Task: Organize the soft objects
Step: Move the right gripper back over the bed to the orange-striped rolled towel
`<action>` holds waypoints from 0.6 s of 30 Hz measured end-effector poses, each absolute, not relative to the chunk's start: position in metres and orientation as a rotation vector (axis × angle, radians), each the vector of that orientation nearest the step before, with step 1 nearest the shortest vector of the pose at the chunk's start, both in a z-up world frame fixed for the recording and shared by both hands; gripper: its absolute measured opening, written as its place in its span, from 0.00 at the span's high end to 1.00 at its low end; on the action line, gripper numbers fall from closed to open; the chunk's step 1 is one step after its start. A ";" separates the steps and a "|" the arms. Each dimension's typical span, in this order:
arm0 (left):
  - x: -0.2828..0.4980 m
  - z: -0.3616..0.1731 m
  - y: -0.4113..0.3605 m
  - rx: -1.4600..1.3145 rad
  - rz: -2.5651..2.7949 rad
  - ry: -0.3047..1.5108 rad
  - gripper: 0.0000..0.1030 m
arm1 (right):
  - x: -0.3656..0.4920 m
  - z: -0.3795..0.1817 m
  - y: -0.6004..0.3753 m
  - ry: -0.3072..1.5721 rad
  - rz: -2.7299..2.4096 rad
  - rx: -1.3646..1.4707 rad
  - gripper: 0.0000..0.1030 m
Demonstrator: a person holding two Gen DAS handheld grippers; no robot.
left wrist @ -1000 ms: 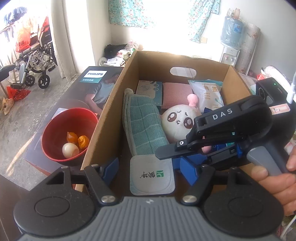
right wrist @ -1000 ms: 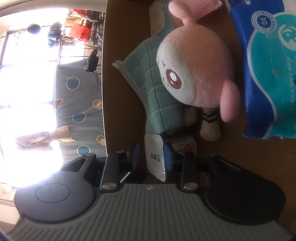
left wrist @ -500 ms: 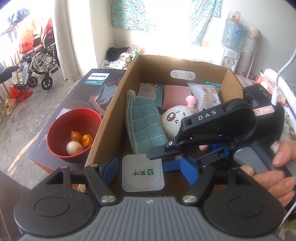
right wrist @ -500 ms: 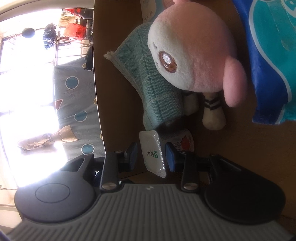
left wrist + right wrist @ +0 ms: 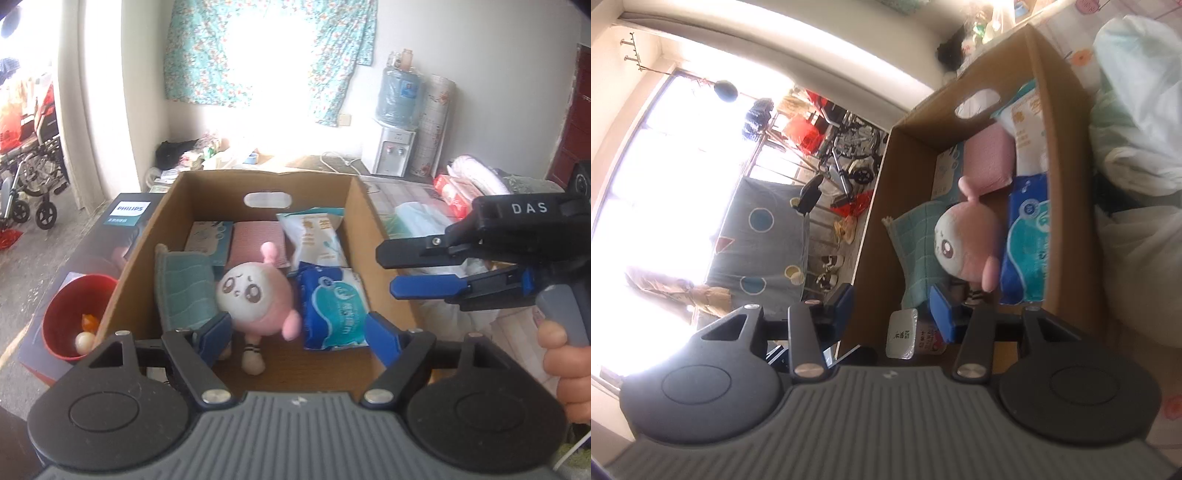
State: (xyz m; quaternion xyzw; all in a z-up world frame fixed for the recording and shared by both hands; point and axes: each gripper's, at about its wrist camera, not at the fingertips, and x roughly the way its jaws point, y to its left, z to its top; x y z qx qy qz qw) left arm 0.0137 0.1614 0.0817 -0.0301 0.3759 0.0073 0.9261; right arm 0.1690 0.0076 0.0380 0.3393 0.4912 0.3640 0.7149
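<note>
A cardboard box [image 5: 369,236] holds a pink-and-white plush toy [image 5: 255,299], a folded teal towel [image 5: 184,291], a blue wipes pack [image 5: 332,306], a white pack [image 5: 314,236] and a pink cloth [image 5: 255,240]. My left gripper [image 5: 299,336] hovers over the box's near end, jaws opening, nothing between them. My right gripper [image 5: 388,271] is raised beside the box's right wall, jaws opening and empty. In the right wrist view a white yogurt cup [image 5: 903,334] lies on its side on the box floor, below that gripper [image 5: 892,308] and untouched. The left wrist view hides the cup.
A red bowl [image 5: 70,306] with small round things sits left of the box on a dark Philips carton [image 5: 125,214]. Bags and bedding [image 5: 424,221] crowd the right side. A person's hand [image 5: 565,354] holds the right gripper's handle. A water dispenser [image 5: 395,147] stands at the back wall.
The right gripper let go of the yogurt cup and rose out of the box toward its right wall. The left gripper pulled back and up. Both jaws are wider.
</note>
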 end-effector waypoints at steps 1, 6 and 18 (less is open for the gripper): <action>0.017 0.082 0.150 -0.057 -0.014 0.766 0.22 | 0.165 0.042 -0.014 1.056 0.776 0.756 0.56; 0.032 0.078 0.086 -0.041 -0.174 0.750 0.22 | 0.144 0.057 -0.125 0.943 0.598 0.752 0.55; 0.045 0.019 -0.086 0.048 -0.582 0.791 0.20 | 0.046 0.043 -0.340 0.842 0.068 0.548 0.52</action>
